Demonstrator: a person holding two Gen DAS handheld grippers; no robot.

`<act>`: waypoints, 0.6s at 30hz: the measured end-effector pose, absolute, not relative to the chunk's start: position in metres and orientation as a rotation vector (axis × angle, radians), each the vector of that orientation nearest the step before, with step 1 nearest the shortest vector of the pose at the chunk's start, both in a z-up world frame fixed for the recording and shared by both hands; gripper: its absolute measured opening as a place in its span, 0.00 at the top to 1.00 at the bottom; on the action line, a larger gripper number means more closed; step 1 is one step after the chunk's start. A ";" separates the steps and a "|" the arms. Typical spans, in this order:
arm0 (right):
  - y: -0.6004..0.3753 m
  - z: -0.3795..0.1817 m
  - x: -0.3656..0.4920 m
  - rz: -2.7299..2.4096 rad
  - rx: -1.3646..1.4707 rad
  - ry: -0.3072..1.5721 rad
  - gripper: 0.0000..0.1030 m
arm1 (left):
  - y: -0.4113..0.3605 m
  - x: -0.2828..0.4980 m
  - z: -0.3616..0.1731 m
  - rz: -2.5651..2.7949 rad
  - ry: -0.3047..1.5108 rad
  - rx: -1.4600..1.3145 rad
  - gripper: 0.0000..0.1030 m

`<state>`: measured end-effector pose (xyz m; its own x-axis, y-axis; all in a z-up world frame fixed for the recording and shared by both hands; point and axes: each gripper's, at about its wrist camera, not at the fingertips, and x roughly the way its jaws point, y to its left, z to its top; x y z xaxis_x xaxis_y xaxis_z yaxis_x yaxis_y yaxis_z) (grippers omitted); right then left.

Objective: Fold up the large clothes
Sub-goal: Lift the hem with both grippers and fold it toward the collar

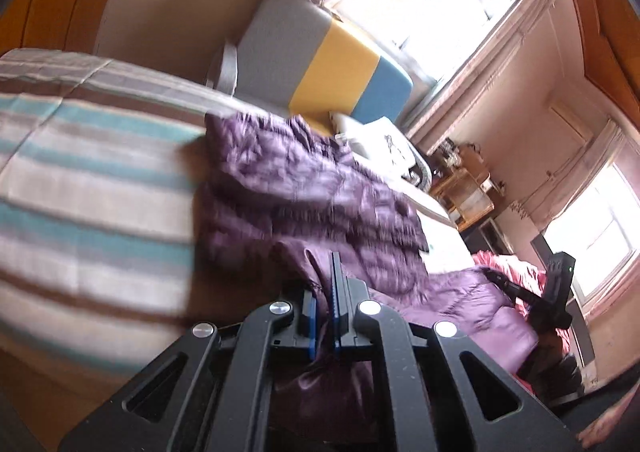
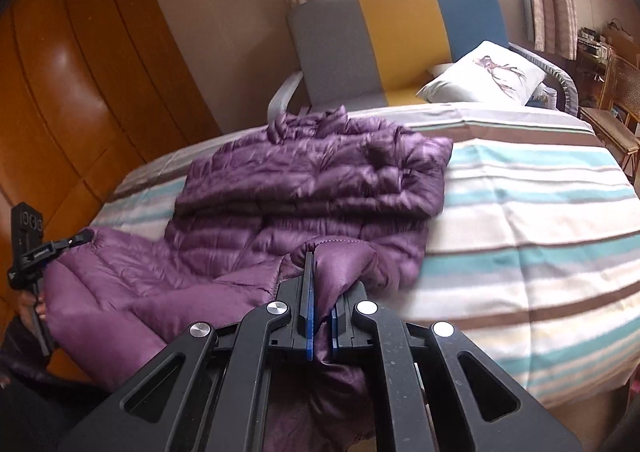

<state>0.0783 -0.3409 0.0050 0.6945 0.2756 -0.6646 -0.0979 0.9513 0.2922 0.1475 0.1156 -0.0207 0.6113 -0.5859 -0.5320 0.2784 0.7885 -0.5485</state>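
Note:
A purple quilted down jacket [image 2: 312, 187] lies on the striped bedspread [image 2: 520, 211], its far part folded over itself. My right gripper [image 2: 320, 292] is shut on a near edge of the jacket, lifted off the bed. My left gripper [image 1: 326, 292] is shut on another near edge of the jacket [image 1: 300, 179]. The left gripper also shows at the left edge of the right wrist view [image 2: 36, 248], holding the jacket's left corner. The right gripper shows at the right of the left wrist view [image 1: 552, 292].
The bed has a grey, yellow and blue headboard [image 2: 400, 39] and a white pillow [image 2: 484, 71]. A wooden wardrobe [image 2: 80, 91] stands to the left. A rattan chair [image 2: 616, 107] and a cluttered shelf stand at the right by the window.

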 end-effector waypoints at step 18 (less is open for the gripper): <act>-0.369 -0.034 0.228 0.061 0.395 0.815 0.52 | 0.070 0.336 -0.045 -0.331 0.862 -0.407 0.49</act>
